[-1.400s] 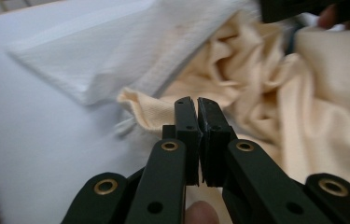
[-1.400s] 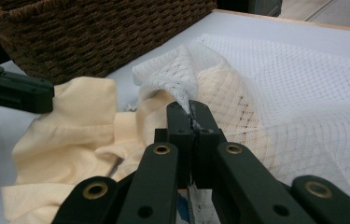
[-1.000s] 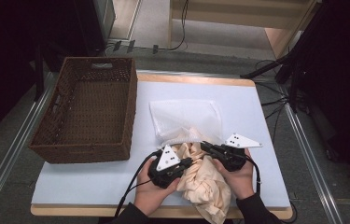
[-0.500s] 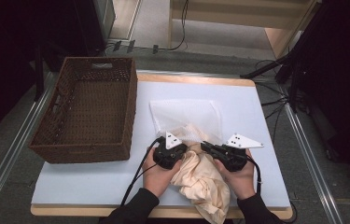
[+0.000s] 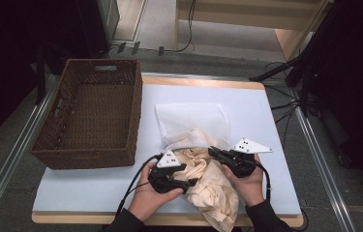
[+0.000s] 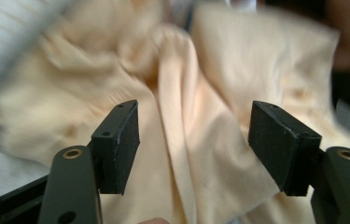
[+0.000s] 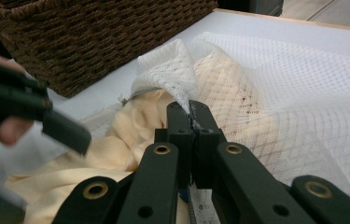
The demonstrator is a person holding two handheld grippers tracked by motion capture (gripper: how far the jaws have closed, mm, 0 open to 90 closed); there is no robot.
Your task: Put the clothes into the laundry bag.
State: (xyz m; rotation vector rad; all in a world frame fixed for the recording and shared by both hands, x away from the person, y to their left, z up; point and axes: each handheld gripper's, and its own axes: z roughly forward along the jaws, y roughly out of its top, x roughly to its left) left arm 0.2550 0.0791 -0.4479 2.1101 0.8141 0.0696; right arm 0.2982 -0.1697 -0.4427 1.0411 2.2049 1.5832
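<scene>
A cream cloth garment (image 5: pixel 208 186) is lying crumpled at the near edge of the white counter (image 5: pixel 87 193), its long axis running from the mouth of a white mesh bag (image 5: pixel 193 121) toward the person, with its far end being tucked inside the bag and its near end hanging over the counter's front edge. The bag is lying flat near the middle of the counter, its opening facing the person. The edge of that opening is being pinched by the right gripper (image 5: pixel 215 152), whose fingers (image 7: pixel 178 122) are being held clenched on a raised fold of the mesh in the right gripper view. The left gripper (image 5: pixel 189 182) is being held over the garment's near-left part; its fingers (image 6: pixel 119 140) have just been opening and are standing released, with a fold of the cloth lying between them but not being pressed. A brown wicker basket (image 5: pixel 92 113) is standing at the counter's left side, well apart from the bag. How much of the garment is inside the bag is hard to judge, since the mesh is veiling it. The garment's hanging end is being cut off by the lower border of the high view, and the left gripper view is being blurred along its upper part.
</scene>
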